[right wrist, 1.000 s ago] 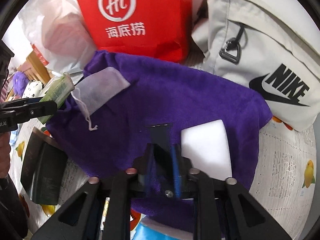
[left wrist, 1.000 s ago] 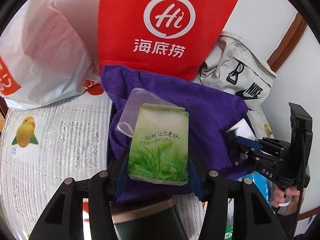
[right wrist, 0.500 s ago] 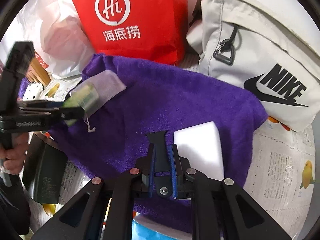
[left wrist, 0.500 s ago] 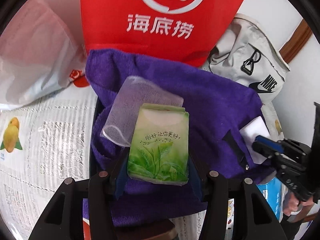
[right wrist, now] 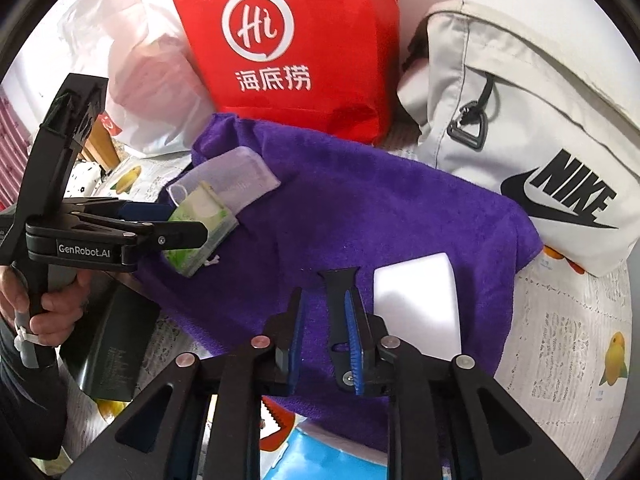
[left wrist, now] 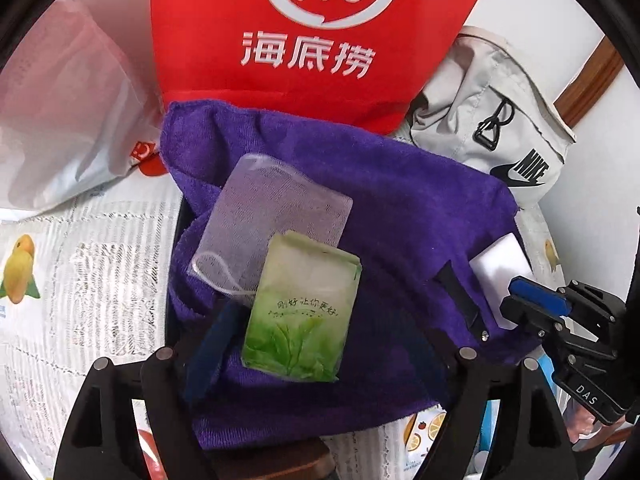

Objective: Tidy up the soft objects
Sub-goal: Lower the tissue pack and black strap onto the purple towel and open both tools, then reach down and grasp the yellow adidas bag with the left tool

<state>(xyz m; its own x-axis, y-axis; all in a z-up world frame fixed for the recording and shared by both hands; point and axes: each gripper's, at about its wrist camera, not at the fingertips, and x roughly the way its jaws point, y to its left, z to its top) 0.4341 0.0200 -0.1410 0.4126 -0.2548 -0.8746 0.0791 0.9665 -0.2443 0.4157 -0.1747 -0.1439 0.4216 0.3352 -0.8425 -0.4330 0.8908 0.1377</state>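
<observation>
1. Left gripper: we log its jaws opening, the blue pads clear of the green tissue pack lying between them.
2. Tissue pack: soft, glossy rectangle with a leaf print, resting on the purple towel, overlapping a sheer mesh drawstring pouch.
3. Right gripper: we log jaws opening; a black strap stands between them against the ribbed right pad.
4. White sponge block: smooth, just right of the strap, on the fleecy towel.
5. Behind: red paper bag, grey fabric bag.
</observation>
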